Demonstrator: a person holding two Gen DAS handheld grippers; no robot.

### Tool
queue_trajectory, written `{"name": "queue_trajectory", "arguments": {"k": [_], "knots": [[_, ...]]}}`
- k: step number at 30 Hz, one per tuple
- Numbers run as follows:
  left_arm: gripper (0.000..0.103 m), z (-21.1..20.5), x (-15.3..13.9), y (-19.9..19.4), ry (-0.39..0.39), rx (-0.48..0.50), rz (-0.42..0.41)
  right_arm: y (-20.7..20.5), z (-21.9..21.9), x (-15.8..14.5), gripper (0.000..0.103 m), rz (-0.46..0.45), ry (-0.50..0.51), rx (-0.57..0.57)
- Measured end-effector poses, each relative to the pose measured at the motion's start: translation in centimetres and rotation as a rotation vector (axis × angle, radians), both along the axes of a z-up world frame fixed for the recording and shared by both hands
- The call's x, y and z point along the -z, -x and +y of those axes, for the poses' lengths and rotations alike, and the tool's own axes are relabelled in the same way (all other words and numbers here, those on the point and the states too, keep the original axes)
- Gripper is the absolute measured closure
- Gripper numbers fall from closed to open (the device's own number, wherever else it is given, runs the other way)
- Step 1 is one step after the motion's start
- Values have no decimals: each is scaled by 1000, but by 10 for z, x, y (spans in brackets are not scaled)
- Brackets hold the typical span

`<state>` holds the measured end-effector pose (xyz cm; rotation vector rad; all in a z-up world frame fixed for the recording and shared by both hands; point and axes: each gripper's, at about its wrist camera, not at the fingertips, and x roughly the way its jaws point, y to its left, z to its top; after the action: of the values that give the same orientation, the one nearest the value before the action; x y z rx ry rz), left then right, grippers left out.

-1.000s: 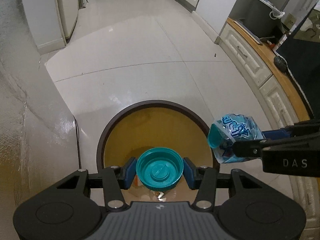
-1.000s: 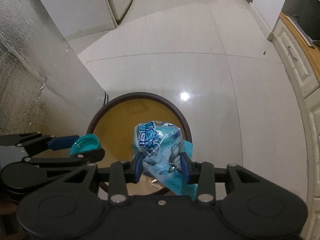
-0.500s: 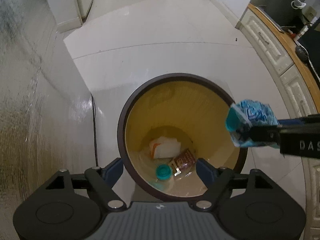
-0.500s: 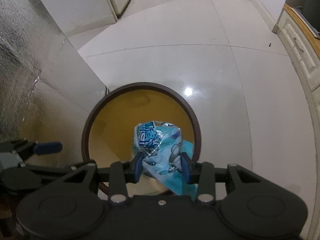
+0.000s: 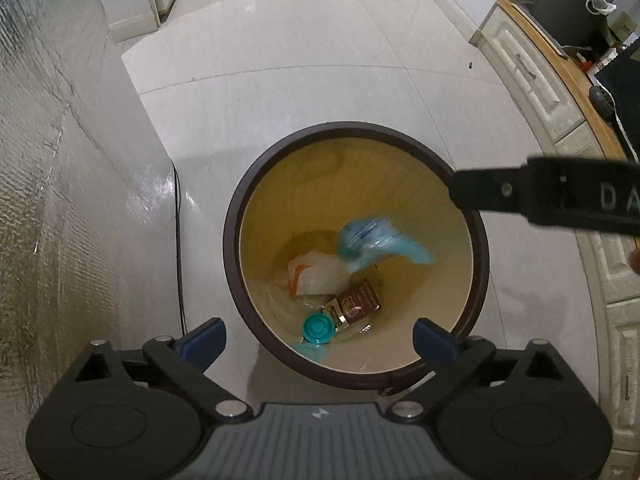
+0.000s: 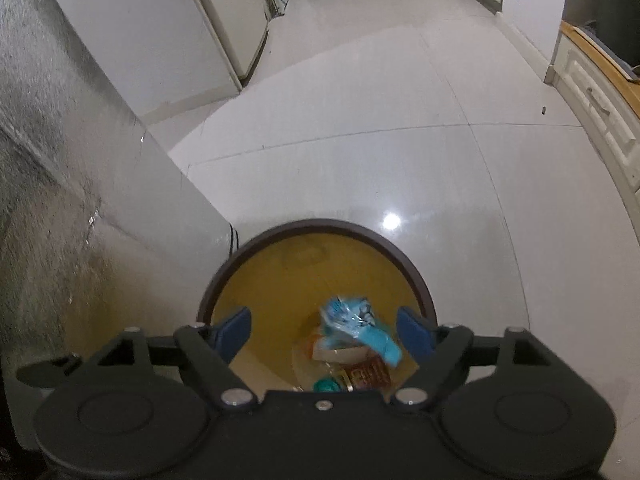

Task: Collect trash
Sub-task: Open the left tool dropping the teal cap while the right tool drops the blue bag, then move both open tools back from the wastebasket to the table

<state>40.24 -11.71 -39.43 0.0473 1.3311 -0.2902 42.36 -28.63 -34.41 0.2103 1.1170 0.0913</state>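
Floor point(image 5: 320, 60): pale glossy tiles all round the bin, a foil-clad panel point(image 5: 52, 184) hard against the bin's left side.
Bin point(image 5: 236, 216): round, dark brown rim, yellow inside, standing open on the floor directly beneath both tools.
Blue wrapper point(image 5: 376, 240): crumpled plastic, blurred, inside the bin's mouth and apparently dropping, above the litter at the bottom; same wrapper from the right wrist point(image 6: 352, 322).
White wrapper point(image 5: 316, 272): at the bin's bottom, orange print, just below the blue one.
Brown packet point(image 5: 358, 300): at the bin's bottom, beside the white wrapper.
Teal cap point(image 5: 317, 329): flat on the bin's bottom, touching the brown packet's corner.
Left tool point(image 5: 318, 338): over the near rim of the bin, jaws opening and already spread very wide, nothing between them, touching nothing.
Right tool point(image 6: 324, 330): over the bin's mouth, jaws opening, blue wrapper between them but clear of both pads, so let go.
Step in hand: release into the bin. Best done by keeping both tools centred above the bin's mouth until the wrapper has settled, then lifting straight up clear of the rim; light plastic likely to drift or catch on a pad.
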Motion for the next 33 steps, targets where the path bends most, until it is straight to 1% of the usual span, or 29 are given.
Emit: {"name": "queue_trajectory", "arguments": {"k": [1,4,8,12,20,27,33], "knots": [[1,0,0,0,1,-1,3,0,-1,1,13,7,3,-4],[0,1,1,0,2,-2,13,1,-2,4,5,38,7,-33],[0,1,2,-1,-5,1,21,6,-2,9,0,62,25,-61],[0,-4,5,-2,-25,15,39,8,0,10,0,71,37,-79],[0,4,12,1,-56,14,64,12,-2,13,0,110,73,-90],[0,11,6,1,-62,-7,68,18,-4,15,0,140,95,-104],[0,14,-3,4,-75,-16,64,23,-7,10,0,153,112,-100]]}}
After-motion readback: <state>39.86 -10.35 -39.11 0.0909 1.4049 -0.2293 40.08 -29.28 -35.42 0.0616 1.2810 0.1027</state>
